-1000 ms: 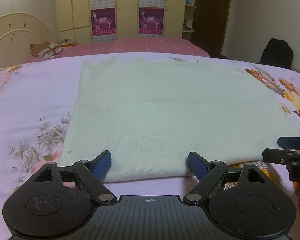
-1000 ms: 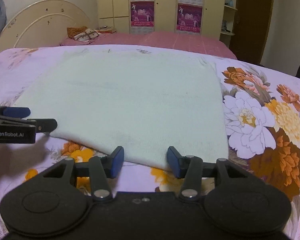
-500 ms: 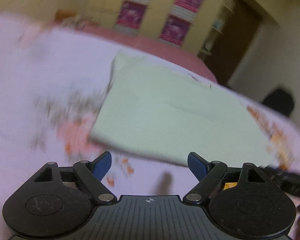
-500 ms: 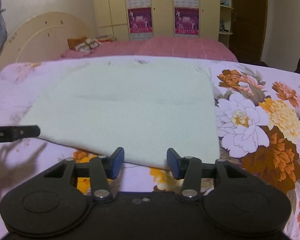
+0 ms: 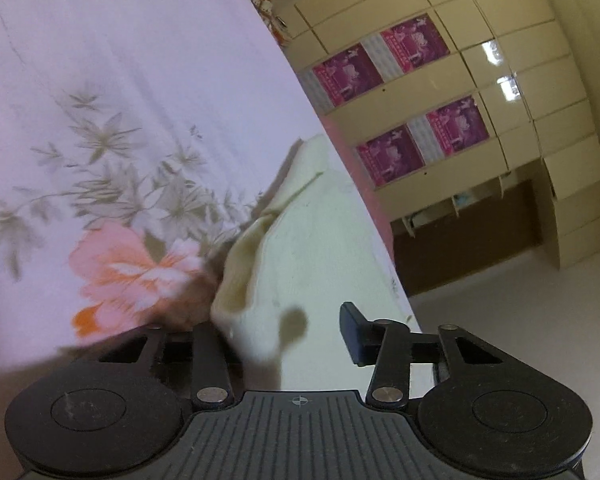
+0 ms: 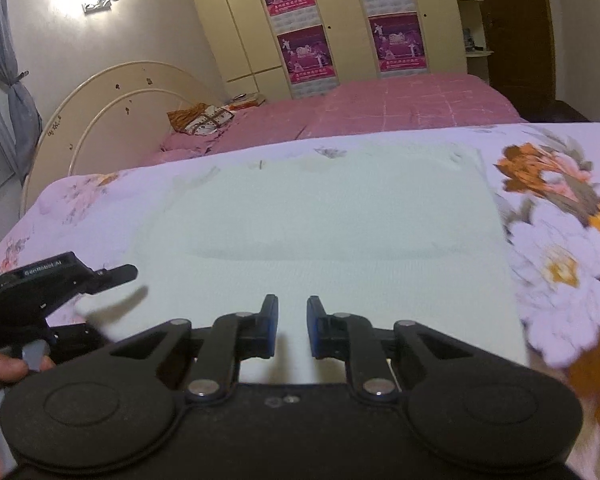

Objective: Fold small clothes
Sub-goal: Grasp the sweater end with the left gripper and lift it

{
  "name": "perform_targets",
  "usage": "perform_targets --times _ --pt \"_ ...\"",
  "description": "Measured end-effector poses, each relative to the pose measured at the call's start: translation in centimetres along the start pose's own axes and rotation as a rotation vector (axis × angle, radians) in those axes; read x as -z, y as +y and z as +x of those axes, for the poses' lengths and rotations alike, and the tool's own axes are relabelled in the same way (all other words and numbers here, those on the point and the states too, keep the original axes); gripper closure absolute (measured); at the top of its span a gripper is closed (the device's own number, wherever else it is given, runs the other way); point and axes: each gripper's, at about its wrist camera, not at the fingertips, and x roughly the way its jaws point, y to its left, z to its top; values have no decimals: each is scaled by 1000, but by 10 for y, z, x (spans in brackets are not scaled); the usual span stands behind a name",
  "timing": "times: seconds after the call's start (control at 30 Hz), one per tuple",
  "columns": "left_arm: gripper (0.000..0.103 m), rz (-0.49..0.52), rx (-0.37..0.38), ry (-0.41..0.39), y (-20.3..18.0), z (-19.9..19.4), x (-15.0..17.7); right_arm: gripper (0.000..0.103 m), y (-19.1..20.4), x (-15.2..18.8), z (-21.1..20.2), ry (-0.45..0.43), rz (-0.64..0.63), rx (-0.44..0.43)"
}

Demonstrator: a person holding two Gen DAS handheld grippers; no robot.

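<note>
Cloth (image 6: 340, 240) is spread flat on the bed (image 6: 560, 248). Left gripper (image 5: 284, 332) is set at its left corner, jaws apart, corner fabric lying between them, not clamped. Right gripper (image 6: 292, 326) is held over the near edge, jaws narrowly apart, nothing gripped. Grasp step judged in hand; next, both closed, edge lifted and folded over.

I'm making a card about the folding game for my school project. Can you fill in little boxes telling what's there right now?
garment: pale cream knit cloth, lying on the bed
bed cover: lilac floral sheet
left gripper: jaws apart, corner of the cloth between them, one finger hidden under it
right gripper: jaws narrowed but not closed, over the cloth's near edge
behind: pink bedspread, cream wardrobe with purple posters
</note>
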Motion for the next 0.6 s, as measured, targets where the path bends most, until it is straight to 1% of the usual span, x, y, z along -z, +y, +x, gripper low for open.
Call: perform_targets --times 0.03,0.07,0.1,0.13,0.23,0.37,0.4,0.43,0.47,0.5,0.53,0.57,0.6 --pt "80 -1 0 8 0 5 -1 90 -1 -4 10 0 -2 -5" --pt "96 -11 -6 22 3 10 -1 91 -1 -8 19 2 -5 -7" --pt "96 -22 -1 31 8 16 -1 92 1 -11 25 3 -7 -10" --pt "96 -17 20 25 10 16 -1 93 2 -15 34 0 -9 -15" --pt "97 8 34 24 5 17 -5 93 9 -23 53 -11 -27 -17" --pt "97 44 76 17 -4 16 -12 94 23 -28 70 -38 -111 2" --pt "97 45 75 22 -3 17 -13 96 28 -26 74 -33 -144 5" --pt "97 43 65 29 -2 20 -15 102 33 -21 85 -4 -198 37" --pt "97 32 50 40 1 22 -17 103 39 -11 94 -3 -288 93" --pt "97 26 51 46 2 23 -18 103 49 -5 95 -24 -372 133" --pt "97 31 56 44 3 22 -18 103 57 -3 95 -21 -404 161" --pt "97 39 58 47 2 24 -20 103 58 -3 94 -21 -395 166" --pt "97 44 64 46 0 24 -21 103 56 -4 91 -26 -358 156"
